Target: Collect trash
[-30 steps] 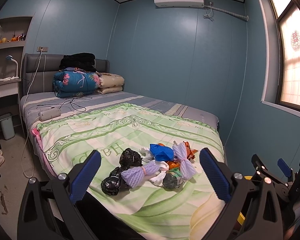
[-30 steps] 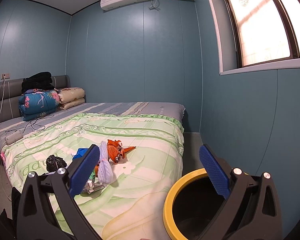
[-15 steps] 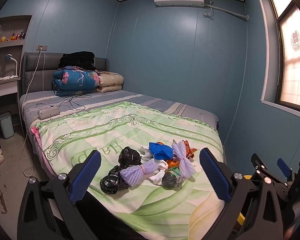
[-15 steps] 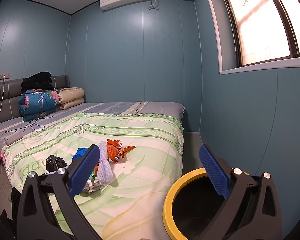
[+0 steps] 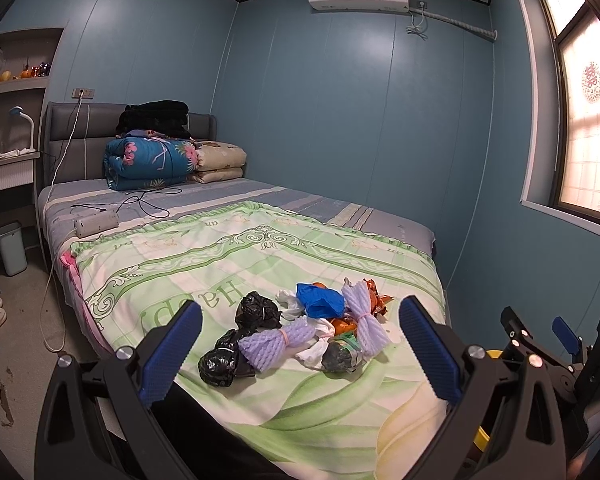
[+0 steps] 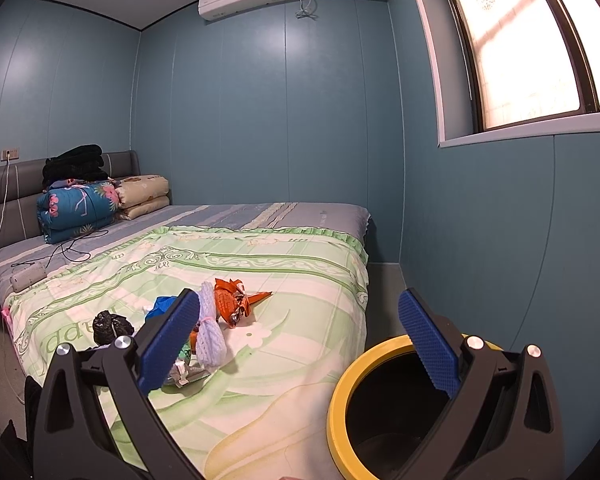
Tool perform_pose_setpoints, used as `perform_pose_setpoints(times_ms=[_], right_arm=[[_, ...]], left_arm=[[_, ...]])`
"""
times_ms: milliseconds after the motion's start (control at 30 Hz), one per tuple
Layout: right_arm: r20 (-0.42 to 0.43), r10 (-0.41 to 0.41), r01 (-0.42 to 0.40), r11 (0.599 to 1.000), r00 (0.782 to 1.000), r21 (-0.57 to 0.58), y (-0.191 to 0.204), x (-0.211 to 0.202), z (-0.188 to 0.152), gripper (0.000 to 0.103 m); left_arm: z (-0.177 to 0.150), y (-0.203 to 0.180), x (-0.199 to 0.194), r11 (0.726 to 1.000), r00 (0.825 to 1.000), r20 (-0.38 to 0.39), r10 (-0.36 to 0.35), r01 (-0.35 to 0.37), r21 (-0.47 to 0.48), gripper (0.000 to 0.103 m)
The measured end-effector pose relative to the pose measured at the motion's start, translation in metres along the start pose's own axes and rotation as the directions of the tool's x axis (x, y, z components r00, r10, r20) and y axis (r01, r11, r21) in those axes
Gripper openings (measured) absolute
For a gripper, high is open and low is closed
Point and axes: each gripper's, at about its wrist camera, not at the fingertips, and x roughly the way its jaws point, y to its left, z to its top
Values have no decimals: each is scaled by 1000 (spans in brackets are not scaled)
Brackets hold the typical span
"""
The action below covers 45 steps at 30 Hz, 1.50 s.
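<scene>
I hold my left gripper (image 5: pixel 300 350) wide open in front of the bed (image 5: pixel 340 216), and it has nothing in it. Its two blue pads (image 5: pixel 170 354) stand far apart, one on each side of the trash pile (image 5: pixel 300 332). The pile sits on the green blanket (image 5: pixel 204 264), near the foot of the bed, a little way ahead of my left gripper and not touching it. In the pile I see two black plastic bags (image 5: pixel 258 312), one behind the other. Beside them lies a purple foam net (image 5: pixel 276 342) tied in the middle with a band. A second purple foam net (image 5: pixel 364 322) lies on the right side of the pile. Between them there is a blue bag (image 5: pixel 320 300), some white crumpled paper (image 5: pixel 314 354), and a dark wrapper (image 5: pixel 340 356) at the front. An orange snack wrapper (image 6: pixel 232 300) lies at the far right edge of the pile. My right gripper (image 6: pixel 300 348) is wide open too and holds nothing. It hangs above the gap between the bed and a black bin with a yellow rim (image 6: pixel 340 392), which stands on the floor just beside the bed. The bin looks dark inside, and I cannot tell if anything is in it. At the head of the bed lie a folded blue flower quilt (image 5: pixel 148 164) and a white power strip (image 5: pixel 96 224).
</scene>
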Motion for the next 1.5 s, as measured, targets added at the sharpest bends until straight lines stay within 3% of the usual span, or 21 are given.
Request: perform_pose_setpoints(times_ms=[533,733,833,1000,1100,1167,1267,1367,1500], right_arm=[[-9,5,-4,1000,1000,6,0,4,1,95],[32,-30,30,999,999,-12,1,12,3,95],[39,-28,29,998,999,-49,2,24,4,95],[-44,71,-73,995,997,-65,2,54,2,95],[-136,134,-148,984,982,-102,10,78,-5,95],[-211,199,-219,973,957,-74,12,93,-9,95],[-327,278,-316,946,903,-66,23,116,-19,95],[-346,293,-345,933,891,-99,40,123,-26,95],[-380,300,-361,928,875,-97,58,143,-25,95]], left_arm=[[2,0,-1,1000,1000,-1,-6,6,0,95],[13,9,8,1000,1000,6,-3,3,27,95],[17,25,21,999,999,-35,-34,34,10,95],[10,65,48,988,983,-99,-156,153,-37,95],[-2,84,71,993,978,-175,-118,120,2,95],[-11,92,77,989,969,-206,-135,144,31,95],[-29,100,90,983,956,-265,-127,157,93,95],[-47,109,116,980,922,-367,-121,169,103,95],[-56,121,144,977,888,-429,-164,206,54,95]])
